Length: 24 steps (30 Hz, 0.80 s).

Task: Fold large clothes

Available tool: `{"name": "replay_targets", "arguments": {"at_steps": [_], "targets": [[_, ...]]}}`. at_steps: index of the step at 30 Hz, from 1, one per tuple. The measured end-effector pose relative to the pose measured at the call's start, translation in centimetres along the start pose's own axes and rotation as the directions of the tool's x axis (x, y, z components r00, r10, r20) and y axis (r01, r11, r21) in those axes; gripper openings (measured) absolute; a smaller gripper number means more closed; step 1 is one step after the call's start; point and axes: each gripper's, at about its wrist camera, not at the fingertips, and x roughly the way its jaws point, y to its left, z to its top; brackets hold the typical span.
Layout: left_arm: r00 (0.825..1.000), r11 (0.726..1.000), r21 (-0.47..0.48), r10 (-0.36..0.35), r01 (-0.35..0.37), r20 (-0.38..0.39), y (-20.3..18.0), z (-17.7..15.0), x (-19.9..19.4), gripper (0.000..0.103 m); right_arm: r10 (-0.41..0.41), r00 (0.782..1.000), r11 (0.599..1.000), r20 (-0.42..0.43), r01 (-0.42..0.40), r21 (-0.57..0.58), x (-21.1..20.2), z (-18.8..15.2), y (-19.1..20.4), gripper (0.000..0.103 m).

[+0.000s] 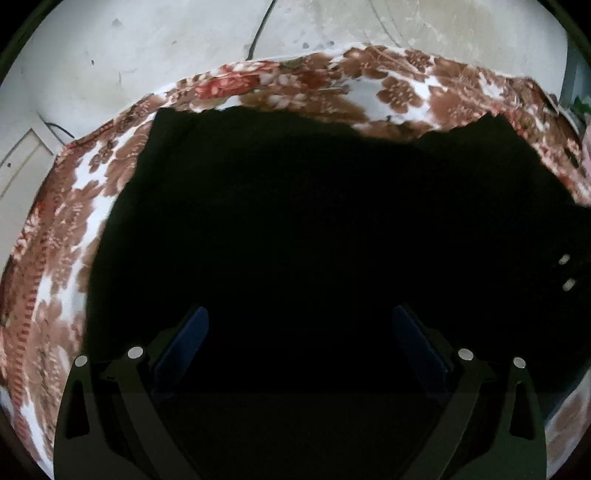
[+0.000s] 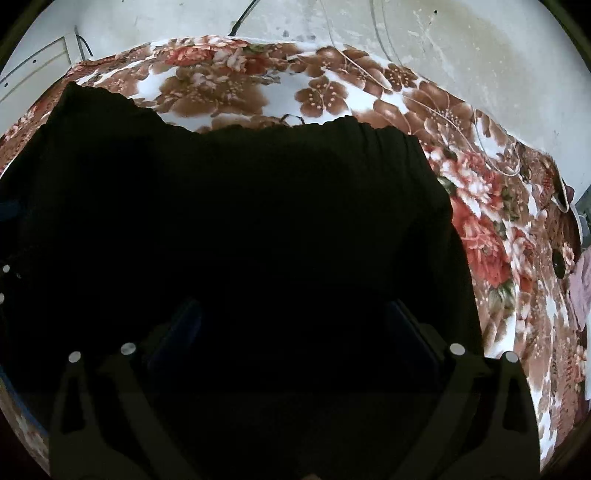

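garment: black garment, large, matte, almost no texture readable in the dark cloth; lies spread flat on the floral cover, filling most of both wrist views.
garment edge: far edge is wavy and slightly gathered, faint ribbing visible near it in the right view; in the left view the far outline dips in the middle and rises to corners at both sides.
cover: floral bedspread, white ground with brown blossoms and red-pink peony shapes, soft plush look, visible all round the garment.
left gripper: left gripper jaws spread wide, blue flat pads on black angular fingers, nothing between them; hovers over the near part of the garment, contact unclear because cloth and fingers are both black.
right gripper: right gripper also spread wide, pads barely readable in shadow, nothing pinched; sits over the near part of the cloth.
cord: thin pale cord loops across the cover to the right of the garment.
wall: pale stained wall behind the bed, dark cable running down it.
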Motion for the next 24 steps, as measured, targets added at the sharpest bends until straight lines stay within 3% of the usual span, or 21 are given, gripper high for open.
{"name": "replay_targets", "arguments": {"at_steps": [4,7,10,12,14,17,18,19,21,24], "targets": [[0.998,0.997,0.034,0.069,-0.069,0.003,2.2,-1.0,0.2,0.099,0.001,1.0,1.0,0.014,-0.001,-0.017,0.1,-0.5,-1.0,0.098],[0.994,0.994,-0.013,0.111,-0.112,-0.018,5.0,-1.7,0.3,0.099,-0.013,1.0,0.999,0.027,0.014,-0.037,0.0,-1.1,-2.8,0.098],[0.993,0.992,-0.067,0.105,-0.108,-0.045,7.6,-2.6,0.5,0.099,-0.09,0.996,0.995,0.01,0.09,-0.05,0.2,-2.4,-5.0,0.098],[0.994,0.992,-0.08,0.094,-0.098,-0.051,8.4,-3.0,0.3,0.099,-0.069,0.997,0.998,-0.02,0.068,-0.012,0.6,-3.4,-7.4,0.098],[0.994,0.99,-0.098,0.094,-0.099,-0.058,9.0,-3.1,0.1,0.099,-0.098,0.995,0.995,-0.027,0.097,-0.016,0.5,-4.1,-8.9,0.098],[0.989,0.975,-0.181,0.116,-0.131,-0.09,10.1,-3.0,-0.7,0.098,-0.139,0.99,0.99,-0.024,0.139,-0.015,-0.3,-4.3,-10.3,0.098],[0.988,0.978,-0.153,0.133,-0.145,-0.083,9.3,-2.6,-1.7,0.097,-0.174,0.985,0.985,-0.019,0.174,-0.005,-1.0,-4.1,-10.2,0.098],[0.991,0.984,-0.122,0.124,-0.129,-0.051,8.5,-2.3,-2.5,0.097,-0.18,0.984,0.983,-0.013,0.18,0.016,-1.8,-3.7,-10.0,0.098],[0.999,0.995,-0.092,0.048,-0.046,0.011,6.0,-1.8,-5.1,0.097,-0.098,0.995,0.993,0.024,0.095,0.076,-3.4,-3.1,-9.0,0.098],[0.997,0.988,-0.131,-0.076,0.077,0.016,2.6,-2.2,-6.6,0.097,0.009,0.997,0.996,0.07,-0.015,0.085,-5.1,-2.9,-5.8,0.098]]}}
